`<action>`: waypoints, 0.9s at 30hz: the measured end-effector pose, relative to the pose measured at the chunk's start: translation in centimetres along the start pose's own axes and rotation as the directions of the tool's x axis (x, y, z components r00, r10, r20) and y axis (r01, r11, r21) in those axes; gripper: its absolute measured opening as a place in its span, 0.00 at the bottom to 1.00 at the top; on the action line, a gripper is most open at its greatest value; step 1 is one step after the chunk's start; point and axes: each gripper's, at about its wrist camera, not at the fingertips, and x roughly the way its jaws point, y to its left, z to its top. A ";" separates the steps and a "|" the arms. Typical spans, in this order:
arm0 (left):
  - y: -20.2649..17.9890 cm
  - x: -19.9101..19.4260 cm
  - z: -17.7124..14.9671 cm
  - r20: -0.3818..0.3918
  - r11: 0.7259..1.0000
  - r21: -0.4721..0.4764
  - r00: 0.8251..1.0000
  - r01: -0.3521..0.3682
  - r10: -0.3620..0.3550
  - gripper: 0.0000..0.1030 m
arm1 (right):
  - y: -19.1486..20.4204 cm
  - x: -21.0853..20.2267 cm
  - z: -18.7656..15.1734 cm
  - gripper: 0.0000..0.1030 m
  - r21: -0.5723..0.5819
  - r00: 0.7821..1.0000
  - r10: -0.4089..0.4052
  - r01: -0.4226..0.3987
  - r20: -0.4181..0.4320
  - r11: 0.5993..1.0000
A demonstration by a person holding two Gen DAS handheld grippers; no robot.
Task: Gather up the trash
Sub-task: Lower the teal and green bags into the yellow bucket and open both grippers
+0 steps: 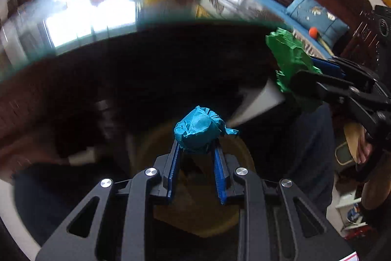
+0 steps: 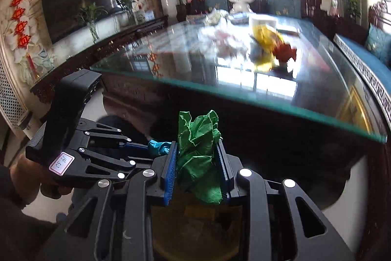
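Left tongs [image 1: 195, 151] clamp a crumpled teal paper ball [image 1: 199, 130] at its base; right tongs [image 2: 196, 163] grip a crumpled green paper wad [image 2: 199, 153] across its middle. Both loads hang off the near edge of the glass-topped table [image 2: 317, 99], above a dim yellowish bin [image 1: 195, 224]. Crumpled paper is judged light, soft and springy: it crushes rather than breaks, so a pinch across the densest folds holds best. More wads (yellow, red [image 2: 284, 51], white) lie on the table.
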 end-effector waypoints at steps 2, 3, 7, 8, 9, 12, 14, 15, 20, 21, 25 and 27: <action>-0.2 2.0 -1.3 -0.061 1.000 -0.008 0.998 0.019 -0.020 0.26 | -0.4 0.6 -1.6 0.29 0.031 0.999 -0.017 0.018 -0.035 0.999; -0.3 3.2 -2.0 -0.095 1.000 -0.015 0.995 0.026 -0.027 0.26 | -0.6 0.9 -2.4 0.29 0.046 0.999 -0.022 0.024 -0.049 0.999; -0.2 6.9 -3.9 -0.204 0.999 -0.029 0.978 0.045 -0.050 0.30 | -1.4 2.0 -4.8 0.29 0.104 0.995 -0.026 0.036 -0.097 0.994; -0.2 7.6 -4.3 -0.227 0.999 -0.023 0.973 0.037 -0.042 0.33 | -1.6 2.4 -5.3 0.29 0.120 0.993 -0.019 0.033 -0.114 0.992; -0.1 8.1 -4.6 -0.237 0.999 -0.027 0.971 0.029 -0.034 0.45 | -1.6 2.7 -5.6 0.29 0.127 0.992 -0.016 0.032 -0.126 0.991; -0.1 8.9 -5.3 -0.256 1.000 -0.026 0.967 0.000 -0.007 0.75 | -1.6 3.8 -6.5 0.29 0.138 0.988 -0.005 0.027 -0.155 0.990; -0.2 9.2 -5.5 -0.264 1.000 0.000 0.964 -0.028 0.027 0.76 | -1.5 4.5 -6.6 0.29 0.140 0.985 0.001 0.023 -0.170 0.990; -0.2 9.1 -5.3 -0.265 0.999 0.006 0.963 -0.040 0.040 0.79 | -1.5 4.7 -6.9 0.29 0.143 0.984 0.008 0.018 -0.177 0.989; 0.8 8.8 -5.1 -0.252 0.987 0.048 0.955 -0.152 0.159 0.87 | -1.6 5.9 -7.4 0.29 0.143 0.979 0.025 0.004 -0.203 0.990; 1.0 8.6 -4.8 -0.248 0.984 0.056 0.952 -0.171 0.180 0.87 | -1.7 6.0 -7.5 0.29 0.143 0.978 0.031 -0.001 -0.208 0.990; 2.7 7.0 -3.9 -0.201 0.975 0.033 0.954 -0.220 0.222 0.90 | -1.6 6.6 -7.8 0.29 0.136 0.972 0.047 -0.016 -0.230 0.991; 3.5 6.0 -3.4 -0.173 0.969 0.015 0.953 -0.248 0.247 0.91 | -1.2 7.1 -7.9 0.29 0.126 0.968 0.055 -0.024 -0.244 0.992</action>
